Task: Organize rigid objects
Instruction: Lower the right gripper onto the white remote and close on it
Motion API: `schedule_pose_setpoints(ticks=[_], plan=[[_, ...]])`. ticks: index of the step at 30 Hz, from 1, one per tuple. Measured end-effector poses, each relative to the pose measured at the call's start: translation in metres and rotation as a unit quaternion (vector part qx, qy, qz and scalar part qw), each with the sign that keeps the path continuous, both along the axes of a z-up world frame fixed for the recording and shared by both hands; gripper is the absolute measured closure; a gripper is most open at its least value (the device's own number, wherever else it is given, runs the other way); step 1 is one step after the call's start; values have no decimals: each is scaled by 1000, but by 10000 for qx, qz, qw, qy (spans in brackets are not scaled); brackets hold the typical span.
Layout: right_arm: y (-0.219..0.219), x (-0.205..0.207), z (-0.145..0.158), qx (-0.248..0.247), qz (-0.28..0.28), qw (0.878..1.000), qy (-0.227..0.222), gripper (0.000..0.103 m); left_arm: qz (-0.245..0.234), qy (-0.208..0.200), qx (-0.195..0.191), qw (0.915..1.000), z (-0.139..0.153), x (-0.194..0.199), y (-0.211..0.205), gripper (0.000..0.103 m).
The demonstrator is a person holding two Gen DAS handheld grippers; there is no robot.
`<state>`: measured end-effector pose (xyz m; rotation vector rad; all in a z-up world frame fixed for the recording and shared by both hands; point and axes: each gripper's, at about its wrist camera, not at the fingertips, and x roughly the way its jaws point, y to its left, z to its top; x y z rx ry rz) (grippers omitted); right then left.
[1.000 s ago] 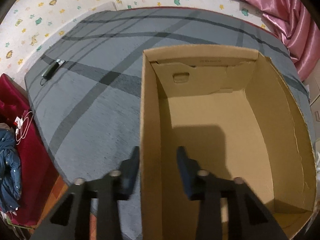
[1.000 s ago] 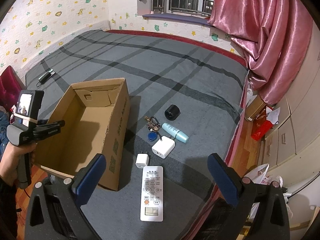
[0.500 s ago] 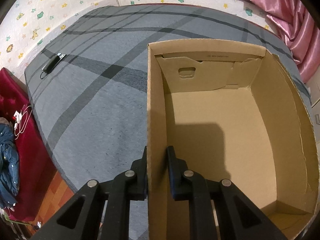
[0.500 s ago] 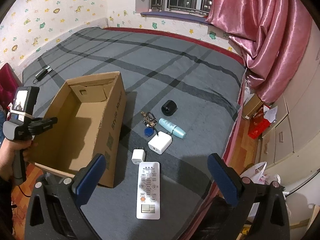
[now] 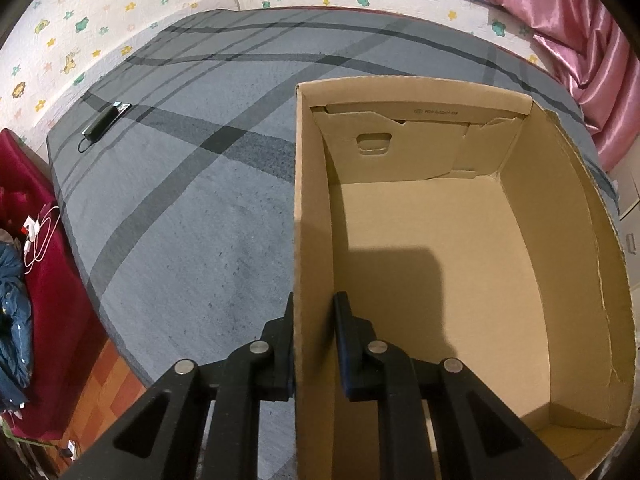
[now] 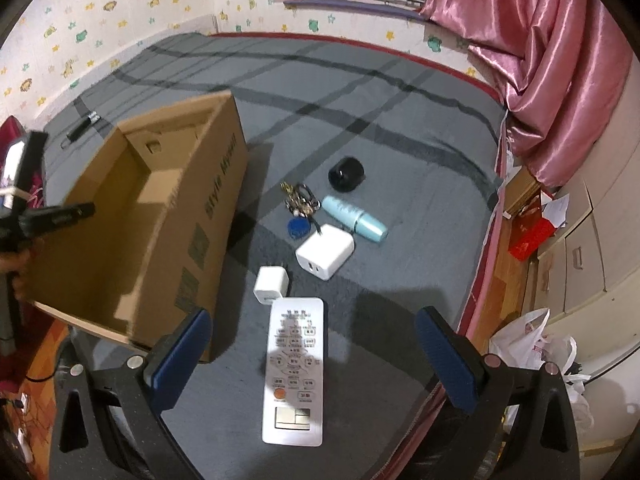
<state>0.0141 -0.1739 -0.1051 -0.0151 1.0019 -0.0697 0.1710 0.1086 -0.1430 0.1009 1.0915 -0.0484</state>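
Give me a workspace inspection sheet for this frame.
Surface: grey plaid bedspread.
Job's things: empty cardboard box; remote control, small white charger, larger white charger, keyring, light-blue bottle, black round object lie beside it.
Clutter: black device at far corner.
Grippers: left gripper shut on box wall; right gripper open above remote.
Cables: white cable on red seat.
Surroundings: pink curtain, starred wallpaper, plastic bag.
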Motion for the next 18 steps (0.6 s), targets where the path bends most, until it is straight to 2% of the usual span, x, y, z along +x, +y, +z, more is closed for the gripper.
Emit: schedule_pose_setpoints(ticks=[10,18], plan=[[-7,10,-45,262,-10,9990,372,0,21,-22,4,10000,0,0,1,86],[-7,15,-71,238,-65,9974,681,1,26,-26,6,10000,-1,-1,0,87]])
